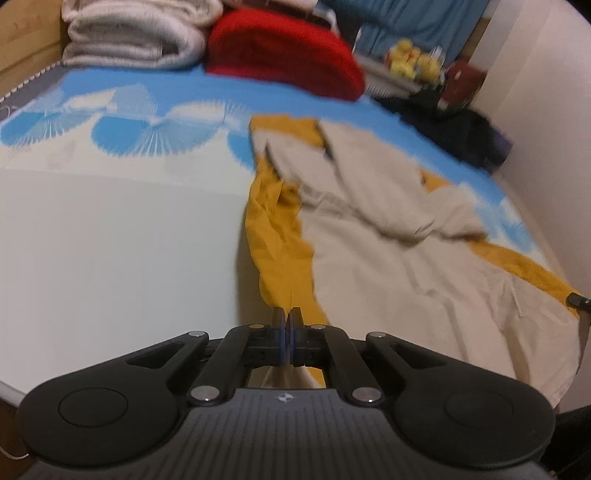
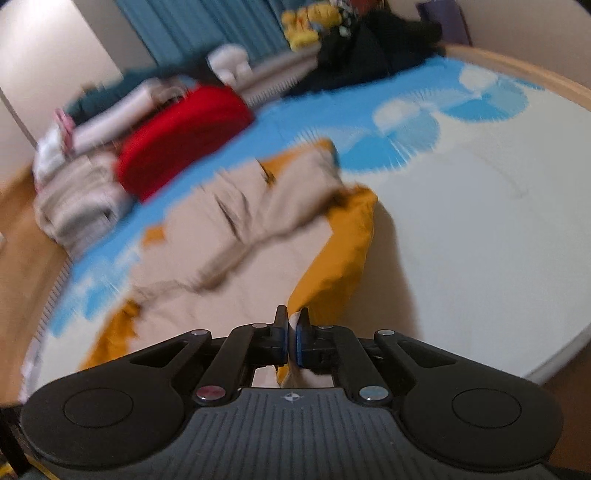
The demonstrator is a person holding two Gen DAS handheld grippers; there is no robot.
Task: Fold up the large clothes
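Pinching mustard-yellow cloth between nearly closed jaws, the left gripper (image 1: 287, 317) holds one edge of the large beige-and-mustard fabric garment (image 1: 399, 266), which lies crumpled across the right part of the bed. The right gripper (image 2: 291, 321) is likewise clamped narrow on a beige and yellow fold of the same garment, near its mustard border. Beneath it spreads the white bedsheet with blue fan-shaped prints (image 1: 110, 221). Farther back sit a red rounded cushion (image 1: 284, 55), a stack of folded cream blankets (image 1: 136, 33), dark clothes (image 1: 454, 125) and blurred yellow plush toys (image 1: 413, 61).
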